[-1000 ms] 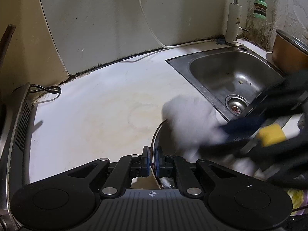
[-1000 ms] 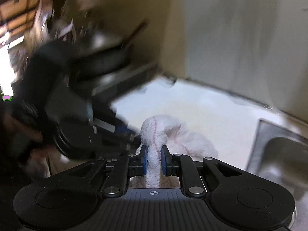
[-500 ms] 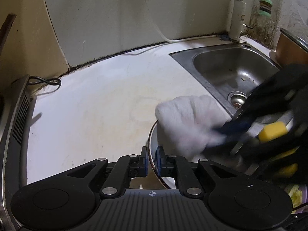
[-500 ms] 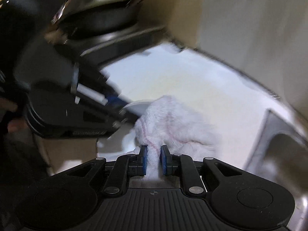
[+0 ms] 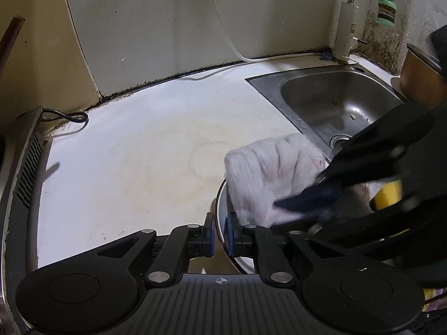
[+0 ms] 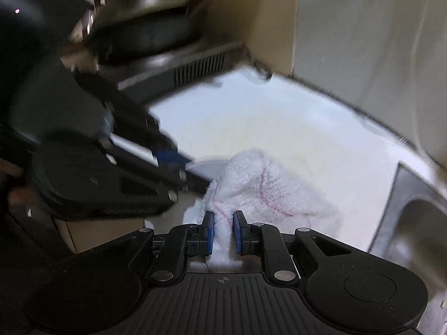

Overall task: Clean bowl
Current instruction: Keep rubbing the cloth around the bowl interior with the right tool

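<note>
**Q:** so where's the bowl right now?

**Me:** On the white counter (image 5: 125, 167), about 5 o'clock in my left cam. My left claw (image 5: 220, 233) is pinched tight on the bowl (image 5: 222, 209) rim, blue pads either side of the metal edge. My right claw (image 6: 223, 230) is clamped on a white cloth (image 6: 259, 187), which is bunched over the bowl's far edge.

**Q:** sink close?

**Me:** Yep, steel sink (image 5: 335, 97) sits at 2 o'clock from the bowl.

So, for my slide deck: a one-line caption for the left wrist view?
Left gripper clamps the metal bowl rim while the right gripper wipes inside with a white cloth, beside the sink.
</note>
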Available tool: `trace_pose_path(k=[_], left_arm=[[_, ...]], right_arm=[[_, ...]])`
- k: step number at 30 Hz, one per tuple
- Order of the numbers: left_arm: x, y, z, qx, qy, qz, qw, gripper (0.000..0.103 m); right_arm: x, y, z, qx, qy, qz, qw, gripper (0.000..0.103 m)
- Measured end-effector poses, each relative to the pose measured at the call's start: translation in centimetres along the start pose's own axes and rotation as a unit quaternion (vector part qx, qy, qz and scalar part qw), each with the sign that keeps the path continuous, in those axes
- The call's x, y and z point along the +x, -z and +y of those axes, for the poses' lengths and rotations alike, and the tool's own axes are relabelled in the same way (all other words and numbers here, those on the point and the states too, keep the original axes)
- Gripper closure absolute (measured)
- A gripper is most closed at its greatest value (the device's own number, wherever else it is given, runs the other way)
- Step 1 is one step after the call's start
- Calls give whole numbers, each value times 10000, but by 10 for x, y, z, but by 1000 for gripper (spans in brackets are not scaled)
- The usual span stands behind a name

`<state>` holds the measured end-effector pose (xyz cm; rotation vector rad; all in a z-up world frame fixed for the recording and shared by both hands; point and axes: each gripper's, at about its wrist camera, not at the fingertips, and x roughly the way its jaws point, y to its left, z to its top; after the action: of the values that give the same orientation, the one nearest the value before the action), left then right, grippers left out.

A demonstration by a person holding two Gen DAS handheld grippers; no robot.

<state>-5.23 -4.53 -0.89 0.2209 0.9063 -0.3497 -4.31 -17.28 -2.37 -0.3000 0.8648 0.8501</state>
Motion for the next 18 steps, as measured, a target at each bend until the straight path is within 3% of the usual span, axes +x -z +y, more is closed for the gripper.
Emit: trace_pose_path(k=[7, 14, 18], left_arm=[[2, -3, -4, 83, -34, 39, 10000, 92], [4, -4, -5, 115, -86, 98, 9998, 91], [3, -3, -5, 103, -89, 80, 9999, 91]], right_arm=[[-2, 5, 3, 22, 446, -46, 9990, 89], [-45, 4, -16, 478, 1200, -712, 9891, 89], [-56, -3, -16, 478, 1091, -945, 9884, 89]])
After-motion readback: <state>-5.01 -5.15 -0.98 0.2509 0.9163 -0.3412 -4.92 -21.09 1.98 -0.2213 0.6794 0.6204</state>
